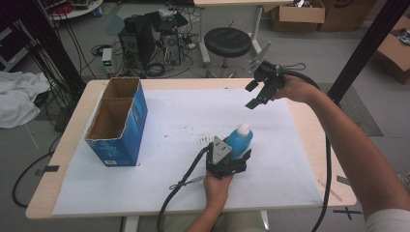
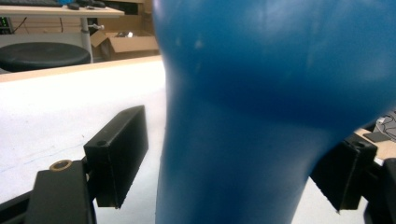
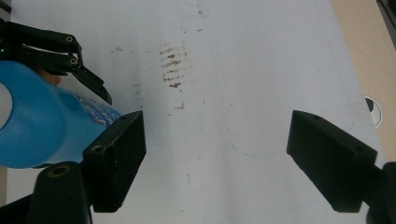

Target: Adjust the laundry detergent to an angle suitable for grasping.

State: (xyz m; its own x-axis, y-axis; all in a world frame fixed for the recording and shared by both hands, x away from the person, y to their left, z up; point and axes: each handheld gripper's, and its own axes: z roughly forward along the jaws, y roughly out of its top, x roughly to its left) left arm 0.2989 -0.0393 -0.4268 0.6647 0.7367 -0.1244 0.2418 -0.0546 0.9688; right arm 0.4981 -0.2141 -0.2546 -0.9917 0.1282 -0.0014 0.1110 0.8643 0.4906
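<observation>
The blue bottle (image 1: pixel 239 141) stands upright on the bench (image 1: pixel 63 145) between the left hand-held gripper (image 1: pixel 240 158)'s unclenched jaws, not yet gripped or lifted, while the right hand-held gripper (image 1: pixel 253 94) hovers released above.

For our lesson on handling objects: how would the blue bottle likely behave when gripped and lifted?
The blue bottle stands tall and narrow, so a sideways nudge would probably tip it. Its smooth, rounded plastic may slip between the left gripper's flat pads. Lying down, it would likely roll.
</observation>
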